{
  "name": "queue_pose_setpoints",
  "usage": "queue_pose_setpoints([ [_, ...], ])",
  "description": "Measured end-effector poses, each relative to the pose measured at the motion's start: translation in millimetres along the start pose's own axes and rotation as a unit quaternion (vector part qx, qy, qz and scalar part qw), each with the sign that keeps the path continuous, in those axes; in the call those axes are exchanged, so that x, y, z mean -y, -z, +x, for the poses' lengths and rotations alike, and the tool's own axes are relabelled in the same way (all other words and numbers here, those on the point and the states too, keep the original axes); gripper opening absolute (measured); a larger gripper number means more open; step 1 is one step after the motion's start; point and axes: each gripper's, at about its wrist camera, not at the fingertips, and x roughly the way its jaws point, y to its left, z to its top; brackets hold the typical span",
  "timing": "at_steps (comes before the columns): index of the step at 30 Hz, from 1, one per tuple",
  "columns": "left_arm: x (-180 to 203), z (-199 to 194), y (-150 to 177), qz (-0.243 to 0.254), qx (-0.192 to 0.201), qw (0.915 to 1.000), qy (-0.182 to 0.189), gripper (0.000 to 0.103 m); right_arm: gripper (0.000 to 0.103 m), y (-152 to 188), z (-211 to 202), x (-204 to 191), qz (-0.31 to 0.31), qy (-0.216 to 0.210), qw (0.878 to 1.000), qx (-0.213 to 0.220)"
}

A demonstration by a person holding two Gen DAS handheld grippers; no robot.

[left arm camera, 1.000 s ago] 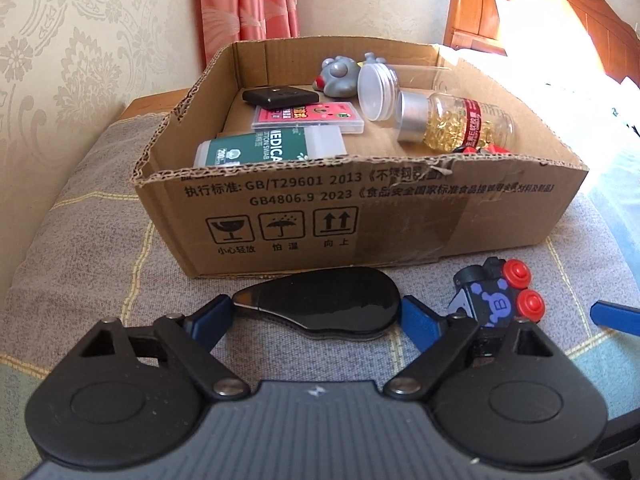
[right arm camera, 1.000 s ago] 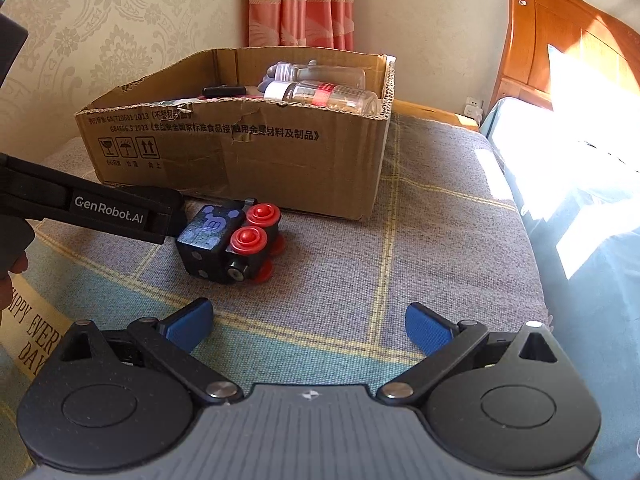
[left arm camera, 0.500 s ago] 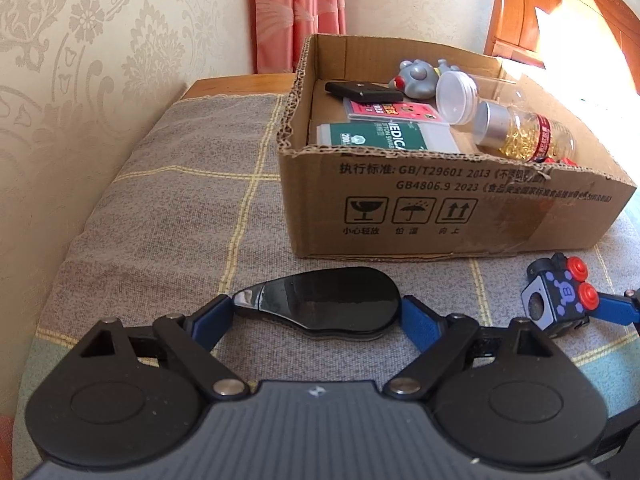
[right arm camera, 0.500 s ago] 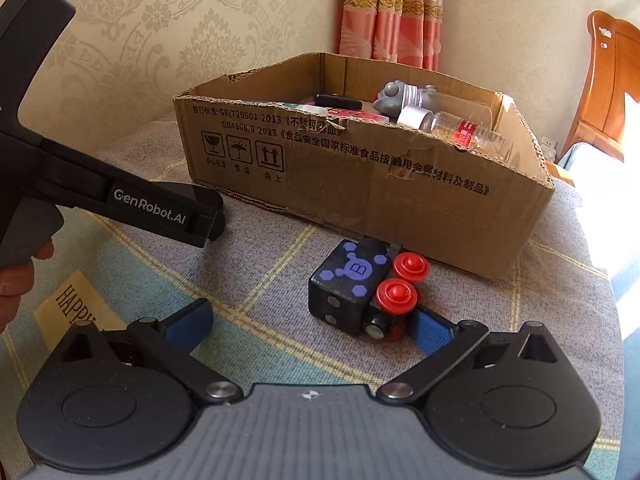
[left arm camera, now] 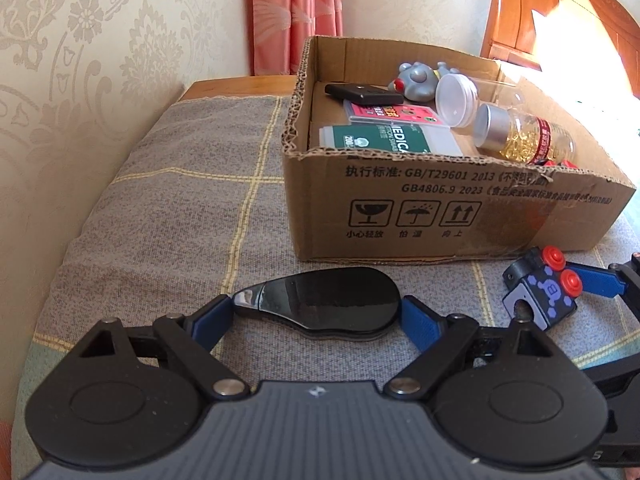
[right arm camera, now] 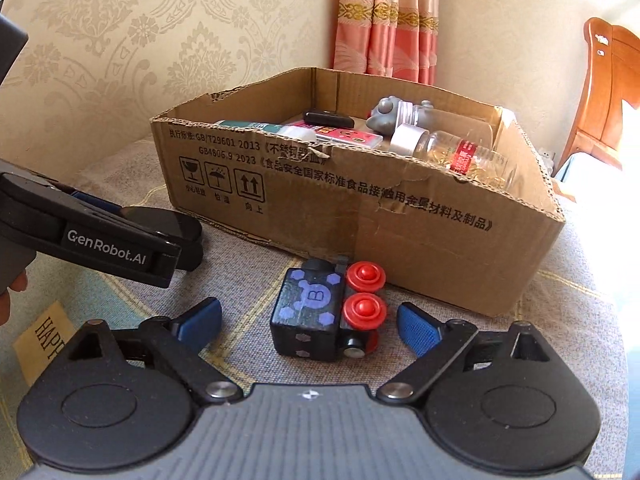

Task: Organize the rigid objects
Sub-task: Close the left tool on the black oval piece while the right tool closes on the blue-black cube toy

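Left tool (left arm camera: 316,314) pinched a flat black teardrop-shaped object (left arm camera: 324,306) between its blue pads, one pad against each end. Right tool (right arm camera: 310,326) stood spread around a small black toy engine (right arm camera: 320,316) with red wheels; its jaws had just been closing, yet a gap showed between each blue pad and the toy, which lay on its side on the grey checked cloth (left arm camera: 168,216). In the right wrist view the left tool's black body reached in from the left edge, with a fingertip of the person's hand (right arm camera: 10,292) at the very edge, and a yellowish card (right arm camera: 40,340) with printed letters lay on the cloth below it. Just beyond the toy stood an open cardboard box (left arm camera: 420,208), its near wall printed with Chinese text and handling symbols. Inside lay a green-labelled white case (left arm camera: 380,142), a pink flat case (left arm camera: 396,114), a black flat device (left arm camera: 362,94), a grey toy figure (left arm camera: 416,80), a clear jar with a white lid (left arm camera: 456,100) on its side, and a bottle of golden capsules (left arm camera: 520,140) with a silver cap, also on its side. Behind the box hung a pink curtain (left arm camera: 296,12) against patterned wallpaper (left arm camera: 80,60), and a wooden headboard (left arm camera: 560,20) stood at the far right.
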Motion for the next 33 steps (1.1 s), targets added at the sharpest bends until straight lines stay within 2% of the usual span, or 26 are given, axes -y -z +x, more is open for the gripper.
queue_pose_setpoints([
  [4,0.5,0.0,0.0,0.000,0.001,1.0000,-0.001,0.090,0.075,-0.6,-3.2,6.3,0.017,0.021,1.000,0.004],
  [5,0.6,0.0,-0.1,0.000,0.001,1.0000,-0.001,0.090,0.069,-0.3,-3.8,6.9,0.019,0.025,0.999,0.007],
  [17,2.5,-1.2,1.2,-0.003,0.005,1.0000,-0.007,0.090,0.070,-3.7,0.0,5.1,0.028,0.043,0.999,0.006],
  [19,2.5,-1.6,1.7,-0.001,0.005,1.0000,-0.007,0.090,0.067,-4.5,-0.4,3.8,0.026,0.044,0.999,0.005],
  [21,2.3,-2.0,1.7,0.002,0.004,1.0000,-0.005,0.090,0.060,-4.7,-2.1,2.6,0.023,0.043,0.999,0.002],
  [28,3.3,-1.3,1.2,0.000,0.004,1.0000,-0.006,0.090,0.060,-4.5,-2.5,2.4,0.026,0.045,0.999,0.001],
  [30,3.5,-1.4,1.2,0.001,0.004,1.0000,-0.005,0.090,0.055,-4.5,-3.6,1.1,0.024,0.045,0.999,0.001],
  [33,3.4,-3.0,1.8,0.006,0.008,0.9999,-0.002,0.089,0.055,-4.1,-6.6,-1.3,0.016,0.051,0.999,-0.002],
])
